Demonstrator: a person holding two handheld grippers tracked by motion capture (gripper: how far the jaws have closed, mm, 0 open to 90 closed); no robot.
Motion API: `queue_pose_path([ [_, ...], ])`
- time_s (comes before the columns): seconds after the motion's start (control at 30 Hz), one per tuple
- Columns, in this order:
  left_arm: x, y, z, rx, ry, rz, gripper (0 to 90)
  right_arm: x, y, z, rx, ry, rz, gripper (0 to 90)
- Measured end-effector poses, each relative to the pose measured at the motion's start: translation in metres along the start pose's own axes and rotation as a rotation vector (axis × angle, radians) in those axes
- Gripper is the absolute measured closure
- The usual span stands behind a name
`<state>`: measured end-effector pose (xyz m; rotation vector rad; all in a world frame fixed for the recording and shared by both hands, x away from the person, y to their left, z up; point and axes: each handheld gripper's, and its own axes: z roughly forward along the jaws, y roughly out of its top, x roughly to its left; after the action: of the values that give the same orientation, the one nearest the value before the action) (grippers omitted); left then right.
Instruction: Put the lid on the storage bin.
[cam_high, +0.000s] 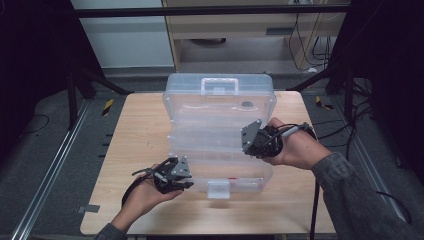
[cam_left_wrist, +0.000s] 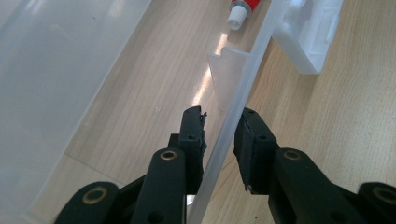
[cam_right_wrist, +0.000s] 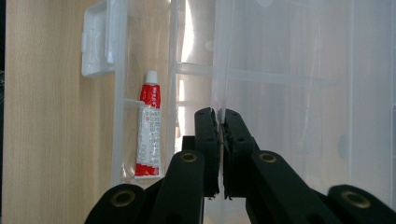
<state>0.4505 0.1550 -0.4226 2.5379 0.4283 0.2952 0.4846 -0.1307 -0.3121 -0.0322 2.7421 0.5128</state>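
Clear plastic organizer case (cam_high: 220, 132) lies open at the middle of the wooden tabletop (cam_high: 135, 150), its lid half with the carry handle on the far side and its base half with the white latch (cam_high: 218, 189) on the near side. Against the case's near wall lies a red-and-white tube (cam_right_wrist: 148, 133). The left hand-held gripper (cam_left_wrist: 219, 140) straddles that near wall, jaws apart on either side and not clearly pinching. The right hand-held gripper (cam_right_wrist: 218, 140) is pressed together on a thin clear edge of the case, which looks like the lid's. The step seems to be closing the case: next the right hand would swing the lid toward the latch while the left steadies the base
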Motion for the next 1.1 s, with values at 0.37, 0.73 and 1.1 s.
queue_pose_path([
  [0.37,0.003,0.0,0.0,-0.004,0.0,0.042,72.3,0.001,-0.001,0.0,0.0,0.01,0.005,86.3],
  [0.73,-0.005,-0.008,-0.027,-0.073,0.032,-0.055,55.8,0.0,-0.003,0.0,-0.002,0.009,0.009,85.8],
  [1.1,0.008,-0.005,-0.072,-0.227,0.017,-0.092,65.4,0.0,-0.003,-0.001,0.001,0.009,0.007,85.5],
])
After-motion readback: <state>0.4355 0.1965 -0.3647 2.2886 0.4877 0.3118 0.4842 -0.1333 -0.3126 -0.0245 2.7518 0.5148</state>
